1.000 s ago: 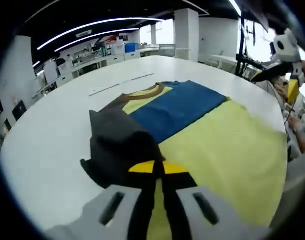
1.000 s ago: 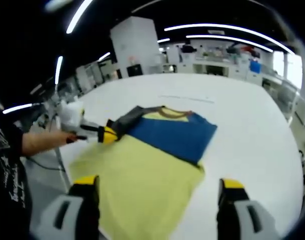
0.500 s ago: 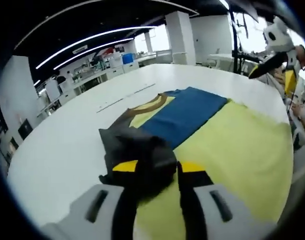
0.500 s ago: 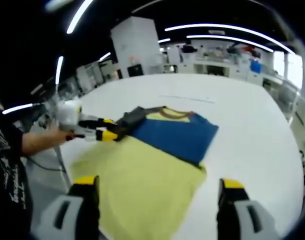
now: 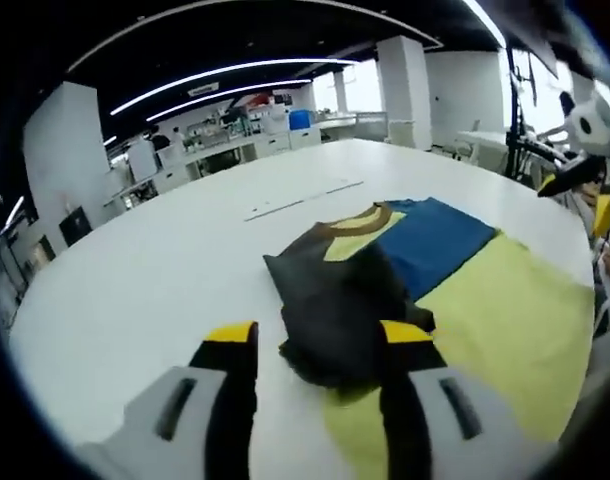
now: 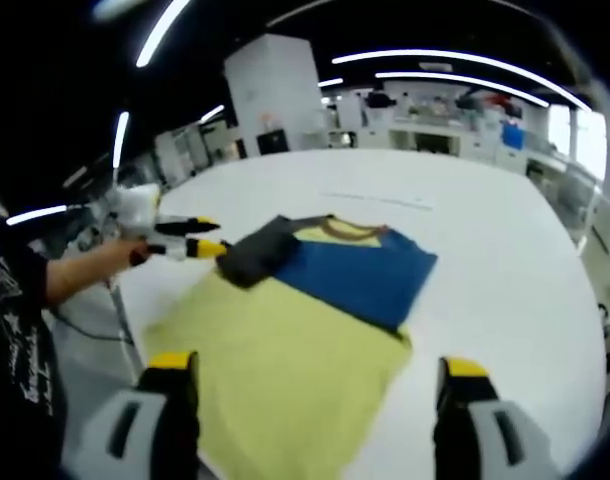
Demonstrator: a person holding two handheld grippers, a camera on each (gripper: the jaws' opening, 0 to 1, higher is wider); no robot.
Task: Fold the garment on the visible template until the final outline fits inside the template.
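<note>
- Left gripper view: the left gripper (image 5: 318, 345), grey with yellow-tipped black jaws, has its jaws spread apart just above the white round bench (image 5: 135, 290). The rumpled dark grey sleeve (image 5: 335, 305) of the yellow, blue and grey garment (image 5: 455, 270) lies between the two tips, loose and not pinched as far as I can see.
- The garment lies flat on the bench beyond the jaws, its brown collar (image 5: 360, 220) on the far side, the blue panel beside it and the yellow body spreading to the right.
- The right gripper (image 5: 585, 165) shows at the far right edge, off the cloth.
- Right gripper view: the right gripper (image 6: 315, 385) hangs over the near edge of the yellow cloth with its jaws wide apart, holding nothing.
- A person's hand (image 6: 120, 255) holds the left gripper (image 6: 200, 238) at the garment's left, its tips just beside the folded grey sleeve (image 6: 257, 255).
</note>
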